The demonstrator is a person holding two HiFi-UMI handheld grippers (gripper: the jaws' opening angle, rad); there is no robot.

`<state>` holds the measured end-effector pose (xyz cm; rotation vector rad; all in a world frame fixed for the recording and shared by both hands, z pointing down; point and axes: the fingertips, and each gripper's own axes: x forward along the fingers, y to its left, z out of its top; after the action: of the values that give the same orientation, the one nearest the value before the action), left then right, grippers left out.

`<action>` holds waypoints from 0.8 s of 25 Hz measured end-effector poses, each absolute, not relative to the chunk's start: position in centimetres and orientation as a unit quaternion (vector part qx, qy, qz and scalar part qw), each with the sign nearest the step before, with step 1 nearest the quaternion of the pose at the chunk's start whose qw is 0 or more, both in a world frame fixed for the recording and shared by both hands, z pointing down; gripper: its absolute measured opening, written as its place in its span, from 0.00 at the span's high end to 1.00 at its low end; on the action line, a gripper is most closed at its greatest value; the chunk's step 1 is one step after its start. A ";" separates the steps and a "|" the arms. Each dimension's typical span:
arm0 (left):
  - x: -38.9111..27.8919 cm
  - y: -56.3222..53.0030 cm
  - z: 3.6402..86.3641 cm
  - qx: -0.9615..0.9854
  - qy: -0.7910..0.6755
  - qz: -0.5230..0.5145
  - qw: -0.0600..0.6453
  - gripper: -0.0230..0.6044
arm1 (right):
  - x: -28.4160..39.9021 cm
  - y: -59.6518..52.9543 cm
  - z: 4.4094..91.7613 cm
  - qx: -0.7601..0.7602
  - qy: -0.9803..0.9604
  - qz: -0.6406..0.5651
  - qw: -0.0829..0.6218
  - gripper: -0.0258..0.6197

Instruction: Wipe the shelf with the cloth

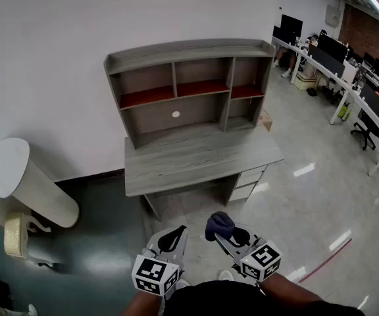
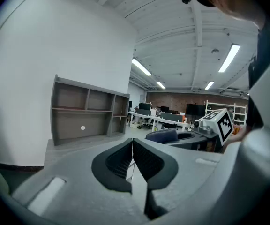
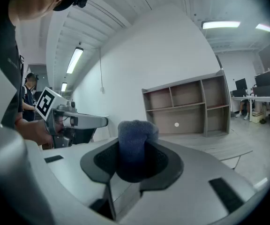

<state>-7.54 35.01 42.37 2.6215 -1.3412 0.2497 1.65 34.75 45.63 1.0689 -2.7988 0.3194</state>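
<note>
An open office is shown, with a glossy grey floor [image 1: 308, 196] and a white wall [image 1: 58, 78] at the back. A grey wooden desk [image 1: 196, 157] is set against that wall. The shelf [image 1: 189, 84] stands on the desk's rear edge; its open compartments are arranged in two rows, and the upper boards are reddish. Work tables with dark monitors [image 1: 347, 78] are lined up at the far right, and a white round table [image 1: 5, 166] is seen at the left edge.

The right gripper [image 1: 221, 234] is held low in the head view, over the floor in front of the desk and well apart from it. Its jaws are clamped onto the dark blue cloth [image 3: 136, 137], which is bunched into a roll and stands upright between them, with its rounded top sticking out beyond the tips. The cloth is thus kept well apart from the shelf and the desk. The left gripper [image 2: 132, 149] is held just beside the right one, and its jaws are pressed together, pad against pad. Both grippers are pointed towards the shelf.
</note>
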 end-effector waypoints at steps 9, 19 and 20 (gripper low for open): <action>-8.3 34.8 42.2 0.883 -0.454 0.081 0.089 0.95 | 1.2 34.7 45.5 0.358 -0.926 0.102 0.064 0.76; -9.8 35.1 43.4 0.883 -0.450 0.086 0.103 0.95 | 0.5 34.9 46.3 0.369 -0.917 0.140 0.052 0.75; -10.0 35.1 43.3 0.884 -0.448 0.084 0.102 0.95 | 0.4 34.8 46.4 0.374 -0.915 0.140 0.054 0.75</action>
<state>-10.04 35.12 43.32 2.6095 -1.3230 0.2494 0.39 34.83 46.42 1.1373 -2.7799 0.4264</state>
